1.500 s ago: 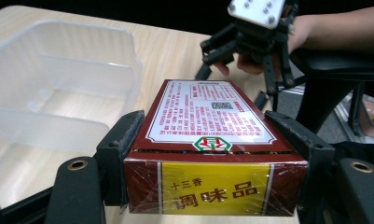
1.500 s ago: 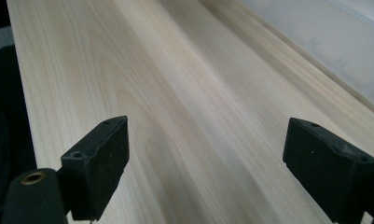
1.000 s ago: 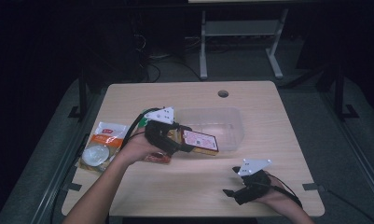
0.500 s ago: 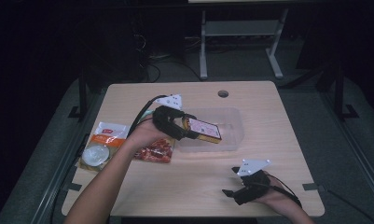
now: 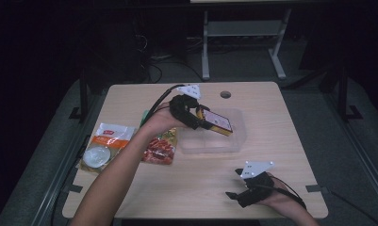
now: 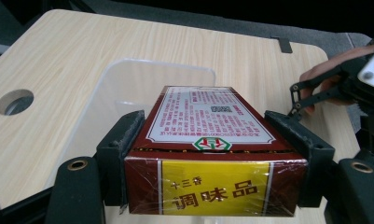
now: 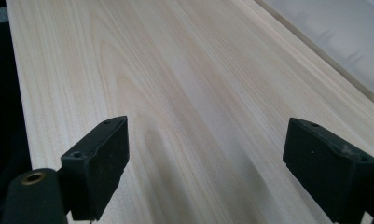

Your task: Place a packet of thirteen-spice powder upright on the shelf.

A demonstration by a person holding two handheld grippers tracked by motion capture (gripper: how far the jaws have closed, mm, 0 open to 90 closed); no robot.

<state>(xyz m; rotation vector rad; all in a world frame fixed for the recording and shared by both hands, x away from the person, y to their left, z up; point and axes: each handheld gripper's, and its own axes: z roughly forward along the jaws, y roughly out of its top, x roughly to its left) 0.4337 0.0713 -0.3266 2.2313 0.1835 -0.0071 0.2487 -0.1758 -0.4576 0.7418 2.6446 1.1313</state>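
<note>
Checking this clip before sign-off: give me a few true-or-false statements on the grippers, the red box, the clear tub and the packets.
1. The left gripper clamps a dark red and yellow seasoning box. True.
2. The box lies flat on the floor of the clear plastic tub. False: it is held above the tub.
3. The right gripper holds a packet. False: its jaws stand open over the bare light wooden table.
4. Two flat food packets lie left of the tub. True.
</note>
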